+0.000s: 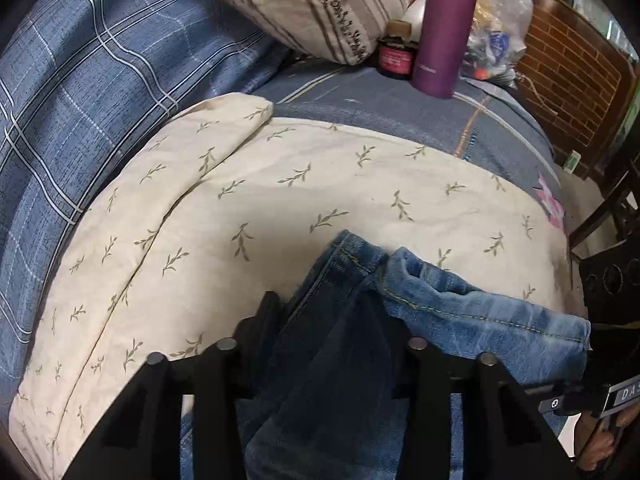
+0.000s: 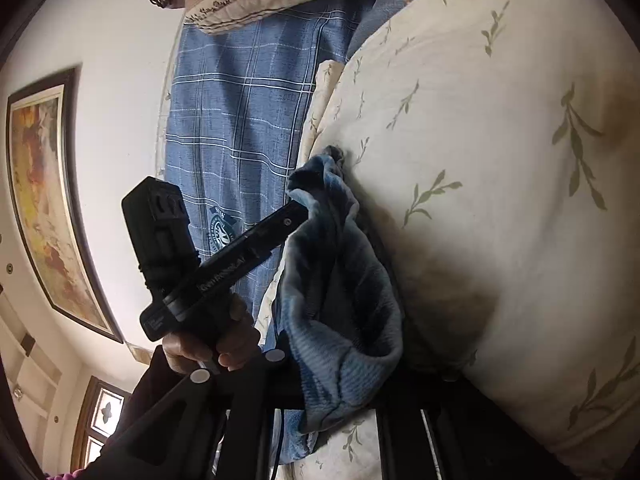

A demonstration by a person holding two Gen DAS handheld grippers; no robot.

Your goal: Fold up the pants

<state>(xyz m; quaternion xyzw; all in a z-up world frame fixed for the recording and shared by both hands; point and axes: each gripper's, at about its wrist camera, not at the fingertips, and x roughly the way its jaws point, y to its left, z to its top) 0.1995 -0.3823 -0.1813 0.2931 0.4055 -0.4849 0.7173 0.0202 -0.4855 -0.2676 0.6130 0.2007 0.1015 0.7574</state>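
Jeans (image 1: 352,344) lie on cream leaf-print quilt (image 1: 280,200) over blue plaid bedding (image 1: 80,100). Left gripper (image 1: 324,320) clamps denim; right gripper (image 2: 344,364) clamps a hem. Purple bottle (image 1: 444,28) beyond quilt, by brick wall (image 1: 572,80).

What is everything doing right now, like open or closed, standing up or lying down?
Jeans: bunched on the cream sheet, pinched by both grippers.
Left gripper: shut on the jeans.
Right gripper: shut on the jeans.
Purple bottle: upright, lid closed.
Red jar: upright, lid on.
Cream sheet: spread flat, one corner folded over.
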